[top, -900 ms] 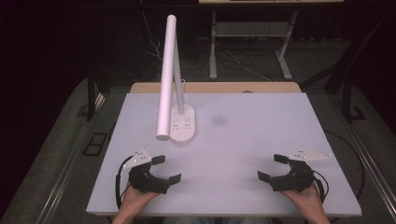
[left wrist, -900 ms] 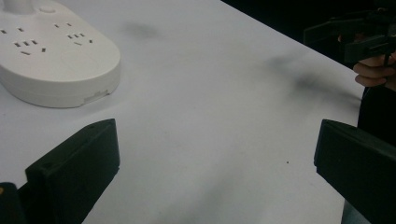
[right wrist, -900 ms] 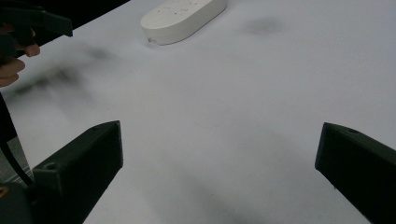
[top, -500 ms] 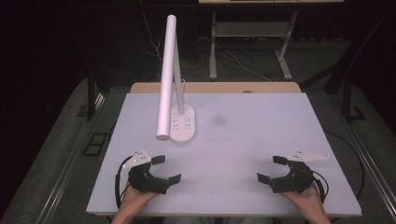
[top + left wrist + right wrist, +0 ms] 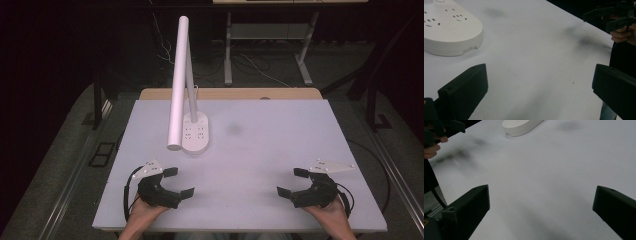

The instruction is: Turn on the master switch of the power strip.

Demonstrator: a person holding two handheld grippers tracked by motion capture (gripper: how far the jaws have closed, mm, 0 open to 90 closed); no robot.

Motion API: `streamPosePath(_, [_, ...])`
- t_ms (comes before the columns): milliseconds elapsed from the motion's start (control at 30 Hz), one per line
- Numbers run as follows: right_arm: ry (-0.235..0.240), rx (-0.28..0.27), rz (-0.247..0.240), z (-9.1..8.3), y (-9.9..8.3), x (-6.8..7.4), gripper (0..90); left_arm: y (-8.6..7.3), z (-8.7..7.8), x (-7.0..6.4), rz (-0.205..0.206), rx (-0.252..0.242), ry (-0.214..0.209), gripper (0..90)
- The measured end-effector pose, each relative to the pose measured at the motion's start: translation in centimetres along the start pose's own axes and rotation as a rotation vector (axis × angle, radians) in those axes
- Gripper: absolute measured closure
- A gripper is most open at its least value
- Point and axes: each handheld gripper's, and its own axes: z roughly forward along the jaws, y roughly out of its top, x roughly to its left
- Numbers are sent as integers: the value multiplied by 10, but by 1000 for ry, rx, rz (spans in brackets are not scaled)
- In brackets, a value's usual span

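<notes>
A white desk lamp stands on the white table [image 5: 260, 145], its oval base [image 5: 196, 132] left of centre and its long tube head [image 5: 178, 85] slanting down toward the near side. My left gripper [image 5: 178, 182] is held at the near left, open, nothing between its jaws. At the near right my right gripper [image 5: 294, 182] is open and empty too. The left gripper view has the lamp base [image 5: 449, 30] at upper left, beyond its wide-apart jaws. The right gripper view looks across bare table to the lamp base [image 5: 520, 127] at the top.
A wooden strip [image 5: 230, 94] runs along the table's far edge. A faint dark smudge [image 5: 233, 129] marks the tabletop right of the lamp base. Beyond the table stand metal desk legs [image 5: 305, 65] and loose cables on a dark floor.
Both grippers stay near the front edge, open; the hands shift only slightly. The lamp has not moved.
</notes>
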Motion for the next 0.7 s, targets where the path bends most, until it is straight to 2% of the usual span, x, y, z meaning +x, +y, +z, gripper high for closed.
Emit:
streamPosePath(267, [5, 8, -3, 0, 0, 0, 3, 4, 0, 0, 5, 31, -17, 0])
streamPosePath(433, [10, 12, -10, 0, 0, 0, 3, 7, -2, 1, -8, 41, -43, 0])
streamPosePath(700, [11, 17, -12, 1, -1, 1, 3, 14, -2, 0, 1, 64, -55, 0])
